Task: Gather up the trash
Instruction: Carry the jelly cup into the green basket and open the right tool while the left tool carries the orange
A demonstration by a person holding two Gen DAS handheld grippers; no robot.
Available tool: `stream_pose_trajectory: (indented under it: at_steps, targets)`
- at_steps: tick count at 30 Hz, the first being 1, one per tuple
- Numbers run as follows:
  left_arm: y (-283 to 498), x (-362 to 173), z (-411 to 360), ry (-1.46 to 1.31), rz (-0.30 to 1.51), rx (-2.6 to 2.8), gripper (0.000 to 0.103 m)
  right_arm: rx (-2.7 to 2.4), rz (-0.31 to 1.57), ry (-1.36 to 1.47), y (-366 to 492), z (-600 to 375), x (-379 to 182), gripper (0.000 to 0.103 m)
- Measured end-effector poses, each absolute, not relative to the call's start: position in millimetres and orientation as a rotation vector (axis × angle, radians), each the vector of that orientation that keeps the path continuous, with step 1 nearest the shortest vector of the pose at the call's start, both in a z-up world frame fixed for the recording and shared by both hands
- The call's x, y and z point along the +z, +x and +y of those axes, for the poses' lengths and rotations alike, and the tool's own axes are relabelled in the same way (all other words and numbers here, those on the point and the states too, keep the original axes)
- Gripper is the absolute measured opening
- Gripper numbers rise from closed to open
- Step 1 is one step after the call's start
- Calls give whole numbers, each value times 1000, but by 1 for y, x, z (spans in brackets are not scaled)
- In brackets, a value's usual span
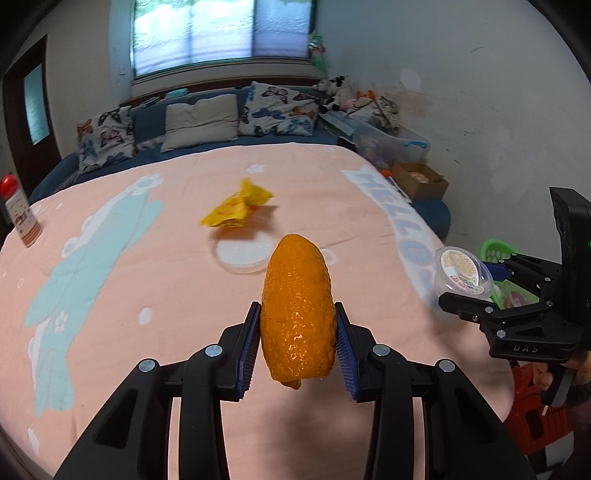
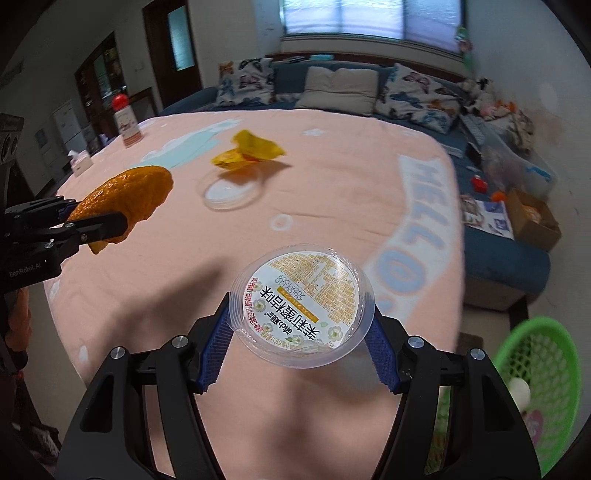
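Right gripper point(image 2: 301, 345) jaws clamp plastic cup point(image 2: 302, 308), nearest green basket point(image 2: 537, 391) lower right; left gripper point(image 1: 298, 345) jaws clench orange peel point(image 1: 297, 310), farther

A pink blanket point(image 1: 177, 280) printed with a pale blue cartoon figure and the word HELLO is covering the table. A red-capped bottle point(image 1: 19, 212) is standing upright at the nine o'clock edge. Butterfly-print cushions point(image 1: 280, 109) and a beige pillow point(image 1: 201, 120) are leaning along a blue sofa point(image 2: 506, 254) at twelve o'clock, beneath a bright window point(image 1: 221, 33). A cardboard box point(image 1: 419, 179) is sitting open at two o'clock.
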State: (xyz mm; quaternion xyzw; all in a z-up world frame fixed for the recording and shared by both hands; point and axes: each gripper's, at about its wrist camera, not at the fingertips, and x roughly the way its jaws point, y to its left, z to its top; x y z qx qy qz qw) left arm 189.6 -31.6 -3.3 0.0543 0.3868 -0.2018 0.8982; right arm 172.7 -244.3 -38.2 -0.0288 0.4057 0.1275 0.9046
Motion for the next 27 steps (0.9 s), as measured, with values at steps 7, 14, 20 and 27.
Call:
stream_pose_trajectory:
  at_steps: [7, 14, 20, 27]
  targets:
    - [182, 3, -81, 157, 788, -509, 37, 105, 833, -3, 143, -323, -34, 66]
    - [176, 9, -129, 200, 774, -587, 37, -40, 838, 40, 122, -391, -37, 67]
    - [169, 14, -168, 241, 764, -644, 37, -112, 843, 88, 113, -430, -45, 67]
    - [166, 15, -199, 273, 763, -687, 37, -133, 833, 156, 106, -456, -51, 75]
